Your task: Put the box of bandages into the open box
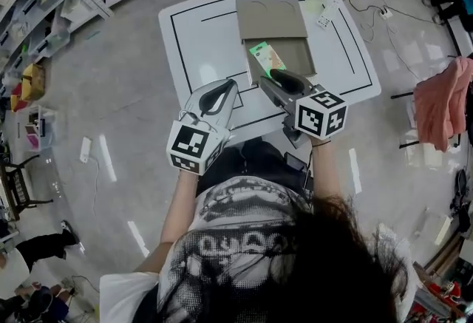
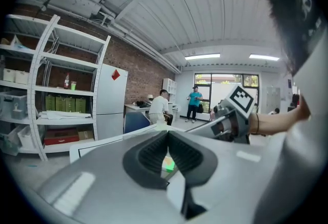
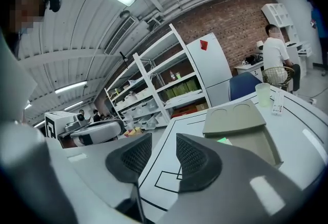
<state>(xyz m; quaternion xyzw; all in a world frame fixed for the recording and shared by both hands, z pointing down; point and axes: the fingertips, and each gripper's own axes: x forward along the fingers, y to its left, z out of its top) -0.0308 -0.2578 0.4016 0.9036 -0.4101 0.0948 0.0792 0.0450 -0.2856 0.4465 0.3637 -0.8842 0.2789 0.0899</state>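
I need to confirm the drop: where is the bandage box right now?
In the head view, the bandage box lies inside the open box, at its left side, just beyond the tips of the right tongs.

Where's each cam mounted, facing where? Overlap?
Head view: on the person's head, facing down at the table and open box; hair, forearms, left claw, right claw show.
Left gripper view: on left claw, along its shut jaws toward shelves; right claw at right.
Right gripper view: on right claw, along its open jaws over the table; left claw at left.
Shared: head and right gripper views both show the open box.
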